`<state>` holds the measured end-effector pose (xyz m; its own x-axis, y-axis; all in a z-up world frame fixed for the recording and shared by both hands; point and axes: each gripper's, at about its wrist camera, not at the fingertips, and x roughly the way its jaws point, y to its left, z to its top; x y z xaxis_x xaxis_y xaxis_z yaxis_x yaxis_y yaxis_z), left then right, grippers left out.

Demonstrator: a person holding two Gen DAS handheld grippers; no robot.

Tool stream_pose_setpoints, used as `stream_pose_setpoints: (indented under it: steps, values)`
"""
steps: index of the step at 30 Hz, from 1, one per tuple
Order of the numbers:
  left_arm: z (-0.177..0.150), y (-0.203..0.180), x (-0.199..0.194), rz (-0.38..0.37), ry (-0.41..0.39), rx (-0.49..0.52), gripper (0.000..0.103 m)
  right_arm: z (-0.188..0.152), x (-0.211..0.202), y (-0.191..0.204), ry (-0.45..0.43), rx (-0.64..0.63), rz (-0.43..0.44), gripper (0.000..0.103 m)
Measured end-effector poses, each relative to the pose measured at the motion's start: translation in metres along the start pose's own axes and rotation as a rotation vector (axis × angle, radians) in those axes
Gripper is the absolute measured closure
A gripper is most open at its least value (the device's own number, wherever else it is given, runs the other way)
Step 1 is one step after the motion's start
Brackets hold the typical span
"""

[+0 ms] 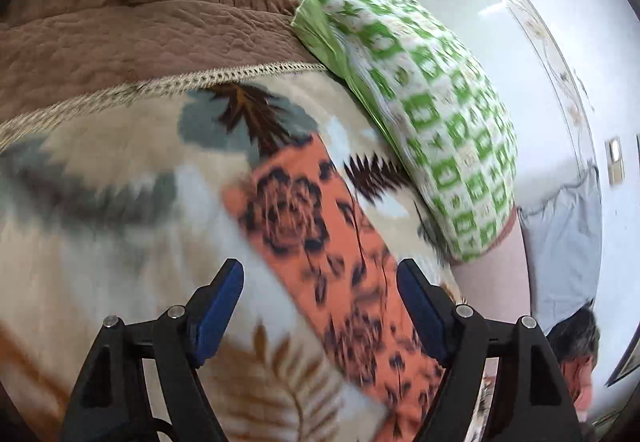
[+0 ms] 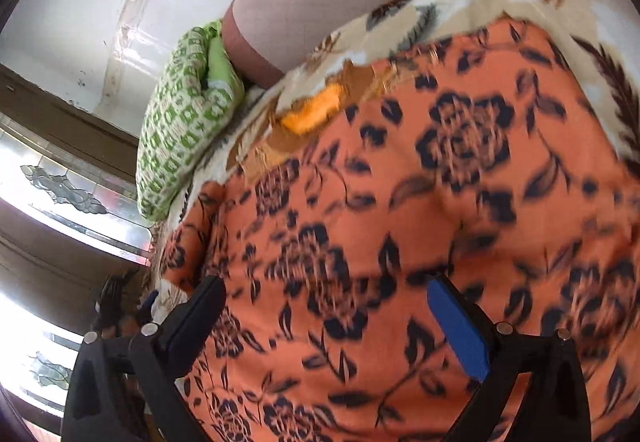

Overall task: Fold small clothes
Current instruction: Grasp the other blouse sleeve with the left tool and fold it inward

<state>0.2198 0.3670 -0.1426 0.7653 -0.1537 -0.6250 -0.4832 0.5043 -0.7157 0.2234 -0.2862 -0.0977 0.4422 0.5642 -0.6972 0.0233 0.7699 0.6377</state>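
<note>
An orange cloth with dark rose prints (image 1: 320,242) lies as a long band on a patterned blanket (image 1: 100,202). My left gripper (image 1: 320,274) is open above the cloth's near part, its blue pads apart on either side of it. In the right wrist view the same orange cloth (image 2: 440,222) fills most of the frame, spread out flat. My right gripper (image 2: 328,294) is open just above it, holding nothing. Both views are motion-blurred.
A green and white checked pillow (image 1: 432,102) lies at the blanket's far right edge, also in the right wrist view (image 2: 180,130). A brown quilted cover (image 1: 120,42) lies behind the blanket. A white wall (image 1: 540,22) and a patterned glass window (image 2: 60,182) stand beyond.
</note>
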Motion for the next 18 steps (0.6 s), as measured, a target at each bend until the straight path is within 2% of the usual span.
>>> stream_pose_setpoints:
  steps: [3, 4, 6, 8, 10, 13, 16, 18]
  values:
    - [0.012, 0.016, 0.023, 0.019, 0.021, -0.08, 0.028, -0.01, 0.008, -0.008, 0.014, 0.031, -0.023, 0.001]
    - [0.012, 0.019, 0.022, 0.022, 0.015, -0.084, 0.033, -0.012, 0.008, -0.009, 0.01, 0.028, -0.023, 0.001]
    - [0.017, 0.016, 0.026, 0.063, 0.011, -0.071, 0.049, -0.011, 0.01, -0.007, 0.009, 0.026, -0.027, 0.001]
    - [0.025, 0.016, 0.036, 0.168, 0.037, -0.045, 0.098, -0.01, 0.012, -0.008, 0.012, 0.03, -0.028, 0.001]
    - [0.031, 0.018, 0.04, 0.186, 0.055, -0.052, 0.099, -0.01, 0.011, -0.009, 0.011, 0.028, -0.026, 0.001]
    - [0.029, -0.019, 0.024, 0.246, -0.018, 0.095, 0.099, -0.01, 0.007, -0.01, 0.008, 0.033, -0.017, 0.001]
    - [0.007, -0.099, -0.017, 0.159, -0.13, 0.337, 0.099, -0.009, -0.002, -0.011, -0.013, 0.041, 0.005, 0.001]
    - [-0.024, -0.165, -0.043, 0.051, -0.17, 0.496, 0.099, -0.01, -0.01, -0.014, -0.04, 0.051, 0.028, 0.001]
